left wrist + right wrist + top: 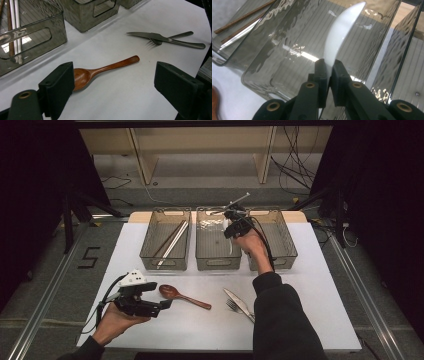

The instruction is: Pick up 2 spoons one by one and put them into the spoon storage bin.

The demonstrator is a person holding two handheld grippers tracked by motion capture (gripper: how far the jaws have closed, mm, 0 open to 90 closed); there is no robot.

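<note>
My right gripper [231, 228] [329, 72] is shut on a white spoon [339, 35], its jaws clamped on the handle. The white bowl points away from me over the middle smoked-plastic bin [215, 262] [287, 62]. Near the table's front left, my left gripper [165, 304] [113, 85] stands open, lying low over the white tabletop. A brown wooden spoon [182, 296] [100, 71] lies flat between its jaws, bowl against the left pad and handle pointing away. Neither pad presses on it.
Three bins stand in a row at the back: the left bin [165, 262] [30, 32] holds chopsticks [171, 241] [242, 17], and the right bin [286, 240] [409, 62] is beside the middle one. A metal knife [240, 302] [165, 39] and fork [233, 306] lie crossed at front centre.
</note>
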